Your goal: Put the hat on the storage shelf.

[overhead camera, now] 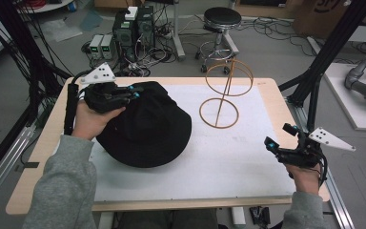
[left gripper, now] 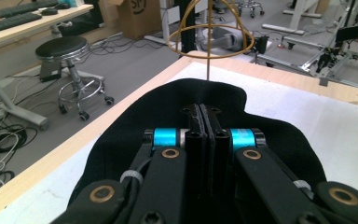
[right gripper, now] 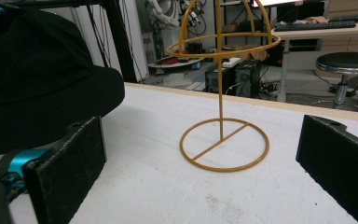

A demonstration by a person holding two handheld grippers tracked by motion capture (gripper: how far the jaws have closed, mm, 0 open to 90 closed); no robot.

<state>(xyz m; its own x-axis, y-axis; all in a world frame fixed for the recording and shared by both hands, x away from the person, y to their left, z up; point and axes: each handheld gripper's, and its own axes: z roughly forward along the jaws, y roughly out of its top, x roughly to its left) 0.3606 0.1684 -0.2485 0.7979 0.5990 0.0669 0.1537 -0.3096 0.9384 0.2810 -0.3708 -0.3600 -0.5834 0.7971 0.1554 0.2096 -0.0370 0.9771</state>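
A black brimmed hat (overhead camera: 147, 129) lies on the left half of the white mat, its left side raised. My left gripper (overhead camera: 133, 92) sits at the hat's upper left edge, and in the left gripper view its jaws (left gripper: 204, 122) are pressed together on the black fabric (left gripper: 270, 126). A gold wire hat stand (overhead camera: 225, 90) rises right of the hat, upright on its ring base. My right gripper (overhead camera: 280, 136) hovers at the mat's right edge, open and empty. In the right gripper view its wide-apart pads (right gripper: 74, 158) frame the stand (right gripper: 220, 93), with the hat (right gripper: 37, 79) at left.
The white mat (overhead camera: 219, 162) covers most of a wooden table (overhead camera: 286, 109). Behind the table stand a black stool (overhead camera: 222, 19), computer boxes (overhead camera: 133, 26) and loose cables. Black frame posts (overhead camera: 314, 81) flank both sides of the table.
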